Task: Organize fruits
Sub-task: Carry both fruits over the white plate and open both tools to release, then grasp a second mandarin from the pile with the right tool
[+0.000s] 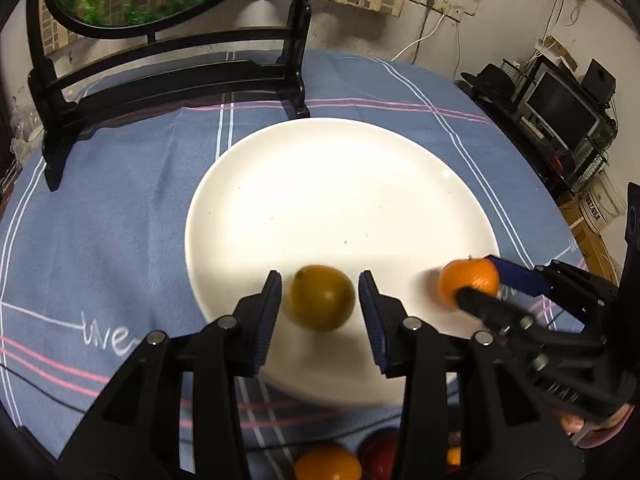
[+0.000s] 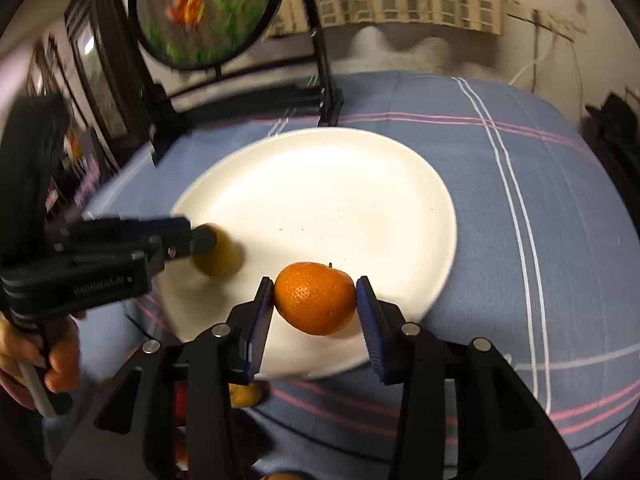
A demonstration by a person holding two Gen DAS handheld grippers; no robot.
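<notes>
A white plate (image 1: pixel 340 184) (image 2: pixel 320 184) lies on a blue striped tablecloth (image 1: pixel 100 240). My left gripper (image 1: pixel 320 276) is shut on a yellow-green citrus fruit (image 1: pixel 322 298), slightly blurred, above the plate's near rim. In the right wrist view the same gripper (image 2: pixel 204 236) comes in from the left with that fruit (image 2: pixel 222 260) at its tip. My right gripper (image 2: pixel 314 280) is shut on an orange tangerine (image 2: pixel 316 300), both pads against its sides, over the plate's near edge. The left wrist view has it (image 1: pixel 476 276) at the right, with the tangerine (image 1: pixel 468 280) in its jaws.
A round picture on a black stand (image 1: pixel 172 76) rises just behind the plate. More fruits, an orange one (image 1: pixel 328 464) and a red one (image 1: pixel 380 456), lie on the cloth below the grippers. A shelf with a monitor (image 1: pixel 560 112) stands beyond the table's right edge. A hand (image 2: pixel 56 360) holds the left gripper's handle.
</notes>
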